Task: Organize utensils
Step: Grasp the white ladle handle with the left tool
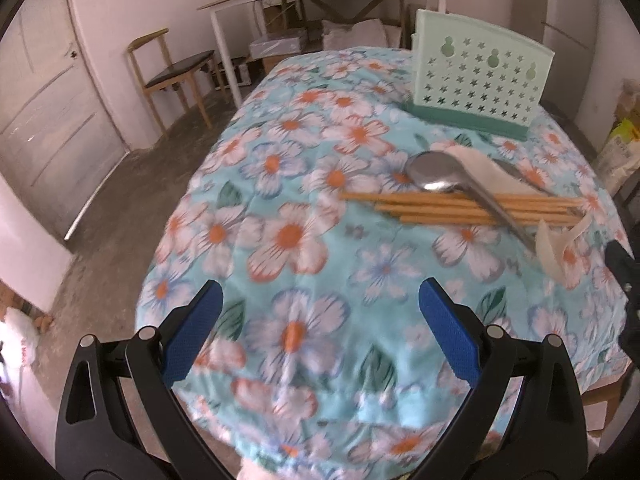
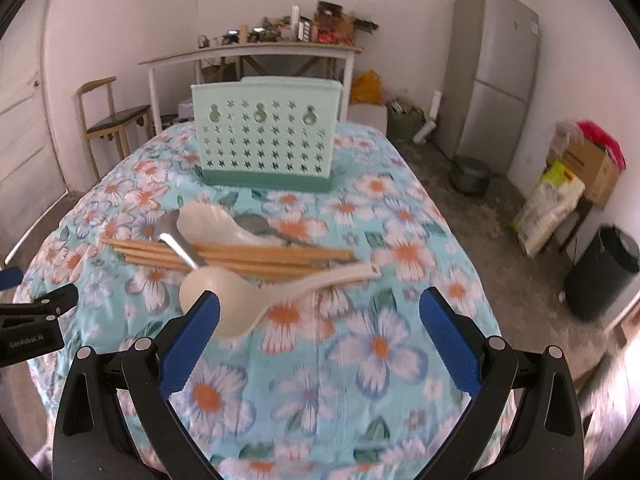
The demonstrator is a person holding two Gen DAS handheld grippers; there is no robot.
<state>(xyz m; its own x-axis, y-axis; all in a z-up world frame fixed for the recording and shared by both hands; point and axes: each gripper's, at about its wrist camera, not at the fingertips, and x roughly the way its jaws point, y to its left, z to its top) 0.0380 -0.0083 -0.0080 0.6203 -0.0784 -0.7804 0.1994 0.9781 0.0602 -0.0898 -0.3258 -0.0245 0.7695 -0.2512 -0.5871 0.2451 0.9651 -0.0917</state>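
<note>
Both tools hang above the bench (image 2: pixel 400 184), which is covered by a blue floral cloth (image 1: pixel 304 240). The left hand-held gripper (image 1: pixel 320 332) has its 2 blue-padded fingers (image 1: pixel 192 332) spread wide with only cloth between them; it grips nothing. The right hand-held gripper (image 2: pixel 320 332) is likewise spread wide and empty, though its left pad overlaps the bowl of a white spoon (image 2: pixel 224 300) in the picture; whether they touch cannot be told from this angle. That spoon lies nearest the right tool, its handle pointing right and running just along the near edge of the chopsticks (image 2: pixel 240 256). The chopsticks, a loose wooden bundle, lie flat across the middle of the bench, roughly parallel to its near edge. A metal spoon (image 2: pixel 176 240) rests on top of them, bowl at the far side and handle crossing the sticks. A 2nd white spoon (image 2: pixel 216 224) lies beside it, also partly over the bundle. Behind the pile, well apart from it, a pale green holder (image 2: pixel 264 140) with star cut-outs stands upright on a darker green base at the far end of the bench. From the left wrist view the pile sits to the right of that tool. The near cloth is blurred.
</note>
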